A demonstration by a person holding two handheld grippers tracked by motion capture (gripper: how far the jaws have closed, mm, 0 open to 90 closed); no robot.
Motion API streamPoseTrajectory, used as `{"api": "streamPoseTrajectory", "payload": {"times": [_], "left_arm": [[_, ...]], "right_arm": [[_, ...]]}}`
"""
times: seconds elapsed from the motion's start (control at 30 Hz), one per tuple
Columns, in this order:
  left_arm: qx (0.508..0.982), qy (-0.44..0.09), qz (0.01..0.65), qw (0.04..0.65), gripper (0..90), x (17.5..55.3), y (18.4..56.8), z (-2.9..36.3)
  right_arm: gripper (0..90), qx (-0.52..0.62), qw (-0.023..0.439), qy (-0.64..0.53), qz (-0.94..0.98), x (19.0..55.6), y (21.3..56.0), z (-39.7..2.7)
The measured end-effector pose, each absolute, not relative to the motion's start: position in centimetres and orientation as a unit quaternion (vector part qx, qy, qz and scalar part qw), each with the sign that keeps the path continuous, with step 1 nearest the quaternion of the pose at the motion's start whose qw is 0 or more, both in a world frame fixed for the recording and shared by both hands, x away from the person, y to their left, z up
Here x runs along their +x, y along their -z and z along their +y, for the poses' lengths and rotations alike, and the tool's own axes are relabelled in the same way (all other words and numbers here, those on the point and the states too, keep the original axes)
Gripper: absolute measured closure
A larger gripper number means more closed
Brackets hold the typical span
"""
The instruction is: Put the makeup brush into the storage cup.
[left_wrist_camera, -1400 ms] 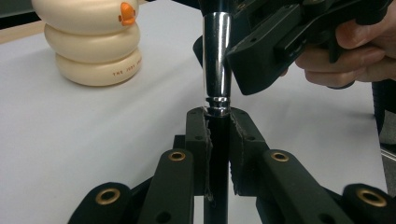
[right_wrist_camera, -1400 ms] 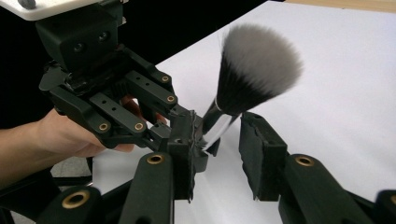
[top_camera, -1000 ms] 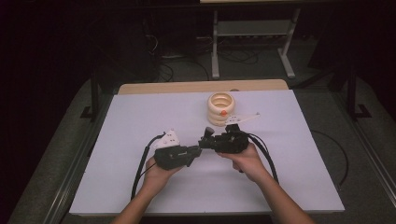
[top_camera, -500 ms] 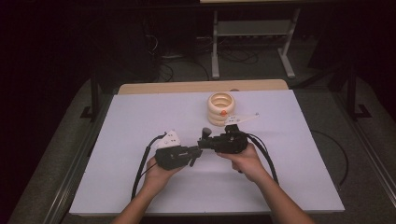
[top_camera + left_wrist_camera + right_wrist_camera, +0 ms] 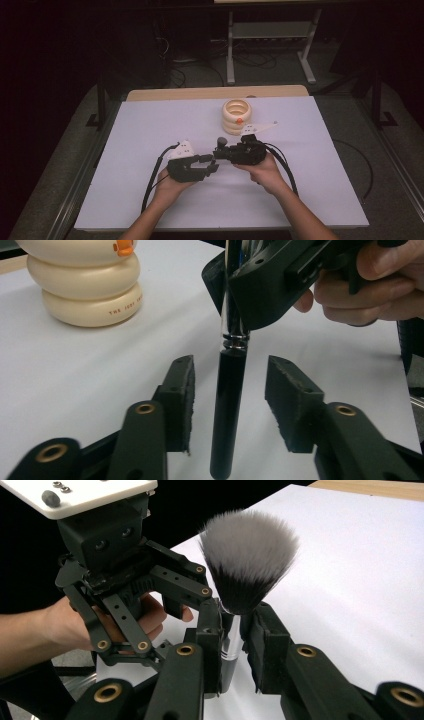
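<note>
Right gripper pinches the brush; its handle's lower end hangs between the left gripper's spread jaws, its tip cut off by the frame edge.

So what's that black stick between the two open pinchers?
It's the brush handle, standing between the left gripper and its open jaws, untouched; the left gripper view shows it. The right gripper holds it.

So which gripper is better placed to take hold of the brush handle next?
Left. The left gripper is open with the black brush handle between its pads, untouched, while the right gripper already clamps the chrome ferrule.
</note>
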State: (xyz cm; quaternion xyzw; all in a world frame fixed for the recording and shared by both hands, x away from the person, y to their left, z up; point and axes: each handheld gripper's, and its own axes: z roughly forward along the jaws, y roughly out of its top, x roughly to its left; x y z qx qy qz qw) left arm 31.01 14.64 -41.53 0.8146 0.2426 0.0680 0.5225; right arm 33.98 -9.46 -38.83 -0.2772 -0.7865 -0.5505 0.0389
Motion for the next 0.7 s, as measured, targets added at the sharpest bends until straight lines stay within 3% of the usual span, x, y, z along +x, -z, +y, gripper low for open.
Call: {"api": "streamPoseTrajectory", "payload": {"times": [0.7], "left_arm": [[0.809, -0.063, 0.226, 0.538, 32.2, 31.2, 40.7, 16.5]], "right_arm": [[75.9, -0.27, -0.002, 0.54, -0.797, 33.8, 38.1, -10.5]]}}
